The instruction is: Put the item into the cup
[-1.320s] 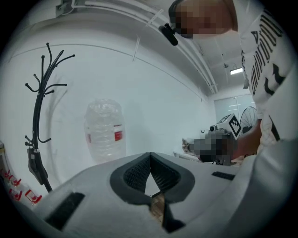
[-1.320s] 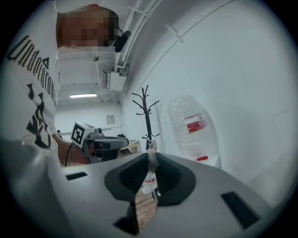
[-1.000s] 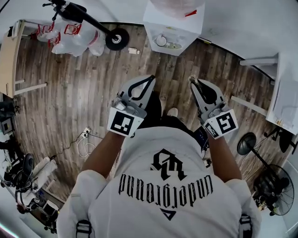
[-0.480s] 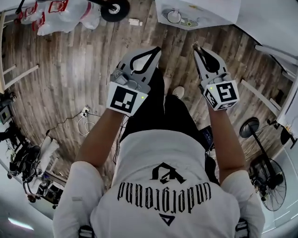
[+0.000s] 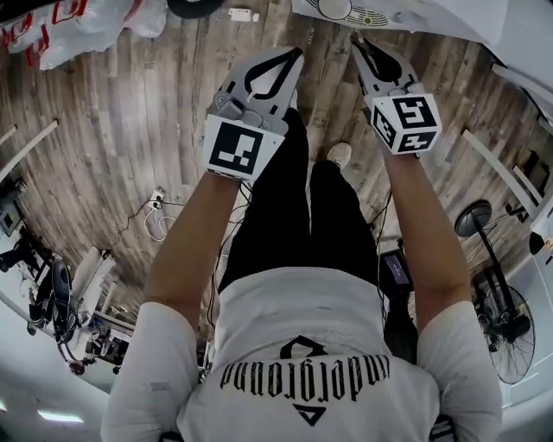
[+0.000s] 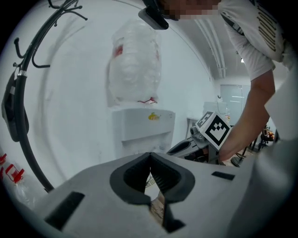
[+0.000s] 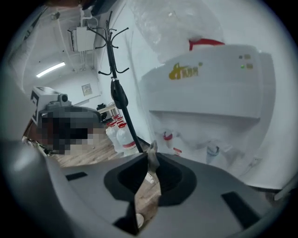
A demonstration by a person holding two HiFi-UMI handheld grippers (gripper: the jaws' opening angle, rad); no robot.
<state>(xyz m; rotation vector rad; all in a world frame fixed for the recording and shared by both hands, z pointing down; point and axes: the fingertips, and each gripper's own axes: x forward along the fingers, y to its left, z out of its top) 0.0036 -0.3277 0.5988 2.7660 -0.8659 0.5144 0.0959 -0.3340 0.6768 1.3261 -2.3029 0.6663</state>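
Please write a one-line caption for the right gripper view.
Right gripper pinching a small item, facing a white water dispenser.

Wooden floor (image 5: 130,129) carries a water dispenser (image 5: 346,9), white cable (image 5: 160,226), 1 fan (image 5: 510,332).

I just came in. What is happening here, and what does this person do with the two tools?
A standing person holds a gripper in each hand, and both point toward a white water dispenser. The right gripper is shut on a small thin item that pokes out past its tips. The left gripper is shut and holds nothing. No cup is clearly in view, so the item is not yet put into one.
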